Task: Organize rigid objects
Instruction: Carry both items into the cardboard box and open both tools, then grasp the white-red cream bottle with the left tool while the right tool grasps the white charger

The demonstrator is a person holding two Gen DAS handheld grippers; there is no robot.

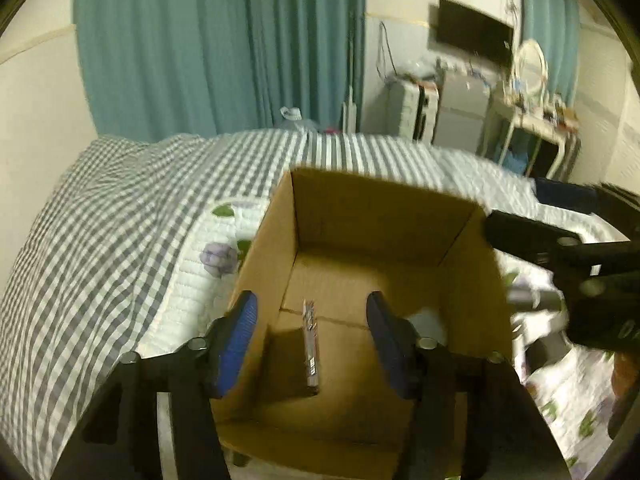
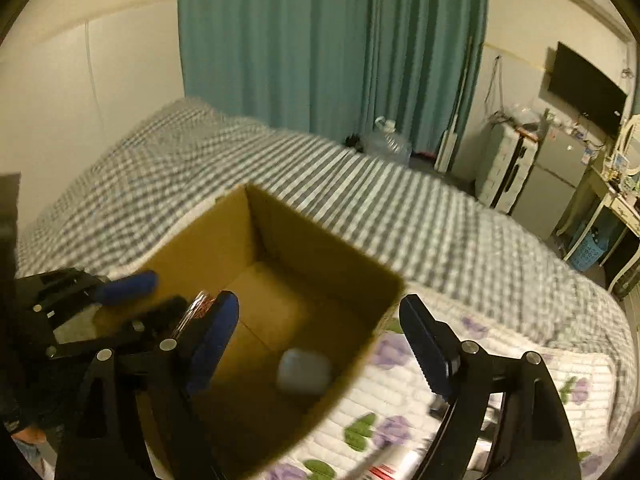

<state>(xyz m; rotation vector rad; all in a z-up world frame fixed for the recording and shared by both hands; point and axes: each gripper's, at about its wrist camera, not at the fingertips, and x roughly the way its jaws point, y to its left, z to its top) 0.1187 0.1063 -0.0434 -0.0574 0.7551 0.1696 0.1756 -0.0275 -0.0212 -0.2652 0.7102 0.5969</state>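
Room: teal curtains [image 1: 216, 44] hang behind the bed; a black wall-mounted screen [image 1: 474, 34] sits to the right above cluttered furniture.
Bed: grey-and-white checked cover [image 1: 100, 220] lies over the far part, and a white quilted blanket with purple flowers and green leaves [image 2: 500, 344] is under and beside the box.
Box: open brown cardboard box [image 1: 384, 220] stands on the quilted blanket, top flaps out of sight, interior visible in both wrist views.
Left gripper: black frame with blue-padded fingers, left gripper [image 1: 312, 334] hangs over the near edge of the box; its fingers are spread wide apart with nothing between them.
Right gripper: right gripper [image 2: 320, 340] straddles the right wall of the box, one finger over the inside and one outside above the blanket; fingers spread apart, holding nothing.
White item: small pale rounded-square object [image 2: 305, 372] lies on the box floor near the right wall; blurred, kind not clear.
Flat item: thin dark flat object [image 1: 311, 350] stands on edge on the box floor, between the left gripper's fingers in view but below them.
Loose items: blurred things [image 2: 394, 462] lie on the blanket outside the box, right of it.
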